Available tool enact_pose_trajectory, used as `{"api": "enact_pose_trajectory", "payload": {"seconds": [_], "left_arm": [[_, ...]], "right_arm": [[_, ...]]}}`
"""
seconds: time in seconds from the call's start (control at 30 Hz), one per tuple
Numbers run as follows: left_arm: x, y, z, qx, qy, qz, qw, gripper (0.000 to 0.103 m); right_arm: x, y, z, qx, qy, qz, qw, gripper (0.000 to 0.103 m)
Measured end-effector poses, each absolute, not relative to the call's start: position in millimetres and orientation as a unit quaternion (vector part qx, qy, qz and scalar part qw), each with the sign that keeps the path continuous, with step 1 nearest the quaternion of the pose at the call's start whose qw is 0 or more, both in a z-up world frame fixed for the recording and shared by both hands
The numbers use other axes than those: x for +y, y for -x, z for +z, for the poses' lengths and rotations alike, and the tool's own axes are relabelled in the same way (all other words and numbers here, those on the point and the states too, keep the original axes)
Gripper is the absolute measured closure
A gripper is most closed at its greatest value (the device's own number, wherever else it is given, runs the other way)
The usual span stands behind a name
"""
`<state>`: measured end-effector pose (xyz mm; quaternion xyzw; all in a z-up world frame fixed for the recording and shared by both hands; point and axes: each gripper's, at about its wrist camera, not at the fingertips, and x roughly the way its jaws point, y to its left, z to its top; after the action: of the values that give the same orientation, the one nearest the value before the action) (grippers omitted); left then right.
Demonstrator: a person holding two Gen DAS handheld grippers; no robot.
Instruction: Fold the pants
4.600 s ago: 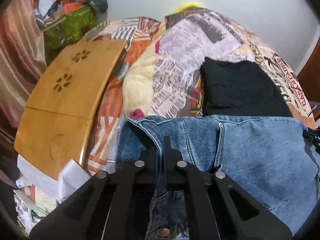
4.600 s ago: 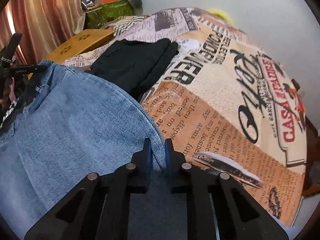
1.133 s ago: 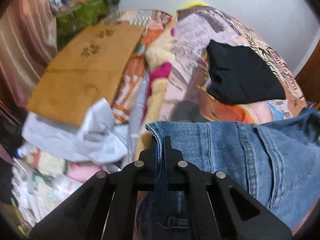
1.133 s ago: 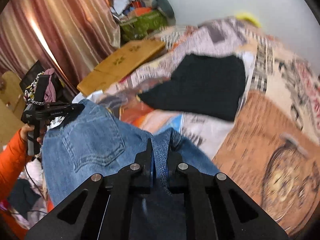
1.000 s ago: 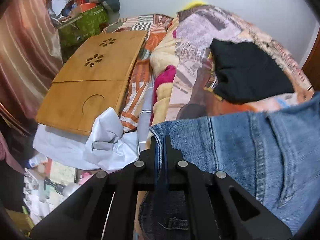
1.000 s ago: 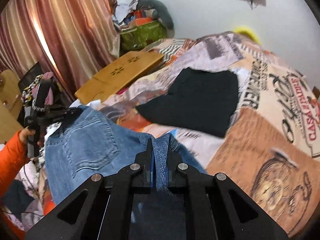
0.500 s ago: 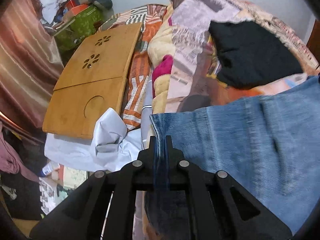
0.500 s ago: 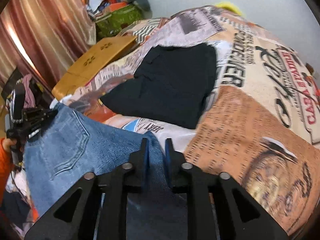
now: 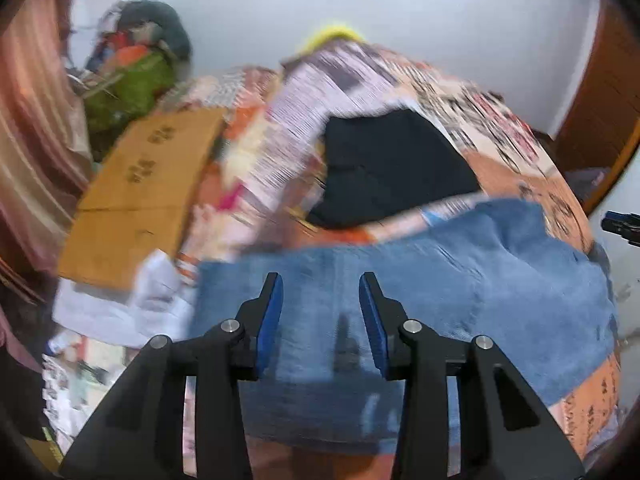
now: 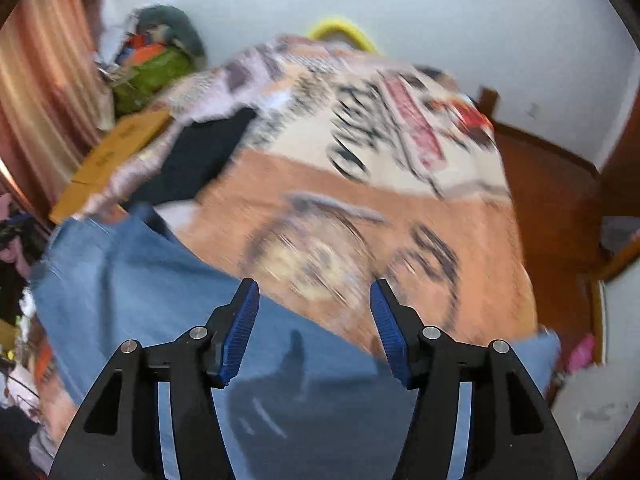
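Blue denim pants lying across the bed's near edge, long axis running side to side, rumpled, left gripper and right gripper fingers opening, holding nothing, above the cloth.

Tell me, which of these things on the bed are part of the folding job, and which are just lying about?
Part of the job:
- blue jeans, lying on the bedspread
- left gripper, opening, nothing pinched
- right gripper, opening, nothing pinched

Just lying about:
- black garment
- wooden lap table
- green bag
- printed bedspread
- curtain
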<state>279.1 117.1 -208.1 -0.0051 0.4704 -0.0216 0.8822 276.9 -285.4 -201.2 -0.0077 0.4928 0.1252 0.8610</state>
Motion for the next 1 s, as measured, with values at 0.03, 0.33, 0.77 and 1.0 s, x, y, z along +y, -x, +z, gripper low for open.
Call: {"api": "enact_pose_trajectory", "payload": {"seconds": [0.03, 0.33, 0.77, 1.0], "left_arm": [[106, -279, -217, 0.483, 0.007, -0.03, 0.875, 0.063], [48, -273, -274, 0.513, -0.045, -0.025, 0.857, 0.063], [51, -277, -284, 0.51, -0.011, 0.004, 0.86, 0.059], [48, -279, -287, 0.509, -0.015, 0.017, 0.861, 0.057]], "right_arm": [[-291, -273, -205, 0.497, 0.003, 0.126, 0.859, 0.049], [-366, -202, -233, 0.48, -0.071, 0.056, 0.872, 0.049], [-476, -194, -290, 0.482, -0.193, -0.068, 0.852, 0.049], [-493, -208, -316, 0.48, -0.22, -0.075, 0.846, 0.042]]}}
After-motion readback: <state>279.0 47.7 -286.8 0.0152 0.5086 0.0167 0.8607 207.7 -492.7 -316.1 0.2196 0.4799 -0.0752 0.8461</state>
